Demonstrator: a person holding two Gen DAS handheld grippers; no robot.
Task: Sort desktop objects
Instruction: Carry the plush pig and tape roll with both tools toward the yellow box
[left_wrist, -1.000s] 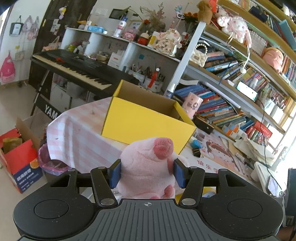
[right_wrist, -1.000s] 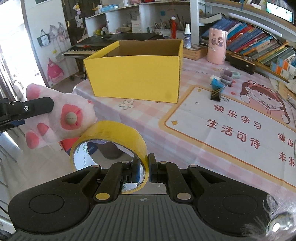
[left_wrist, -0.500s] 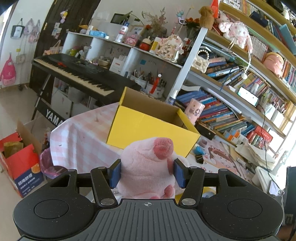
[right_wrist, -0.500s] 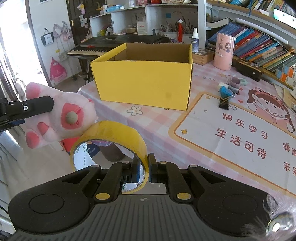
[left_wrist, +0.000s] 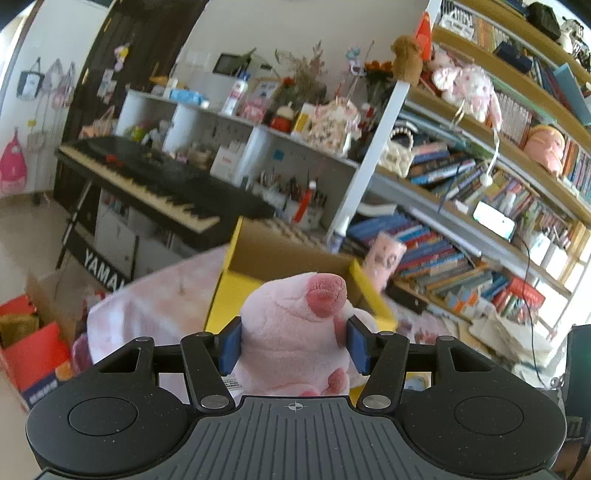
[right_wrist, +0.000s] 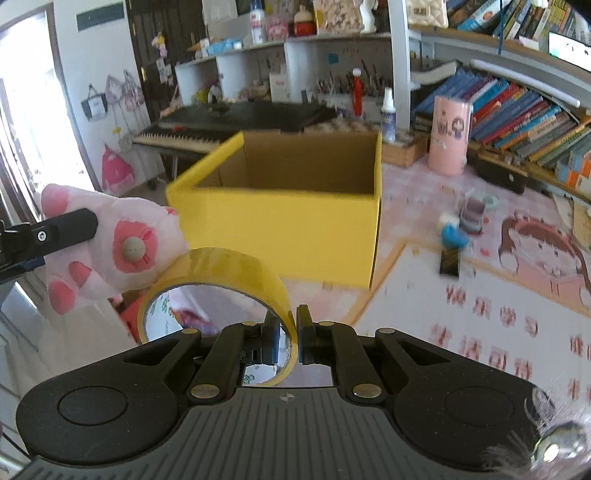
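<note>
Both tongs loaded, yellow box (left_wrist: 295, 273) ahead on the checked table.
Left wrist view: left gripper (left_wrist: 293, 345) clamps a pink plush paw (left_wrist: 295, 332) just near of the box. Right wrist view: right gripper (right_wrist: 287, 338) pinches a yellow tape roll's (right_wrist: 221, 273) wall; plush at left, open box beyond.

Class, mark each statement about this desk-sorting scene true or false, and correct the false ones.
1. The left gripper grips a pink plush toy. True.
2. The right gripper is empty. False: it pinches the wall of a yellow tape roll.
3. The yellow box on the table is open at the top. True.
4. The tape roll already lies inside the box. False: it is held in front of the box, outside it.
5. A pink cylinder stands to the right of the box in the right wrist view. True.
</note>
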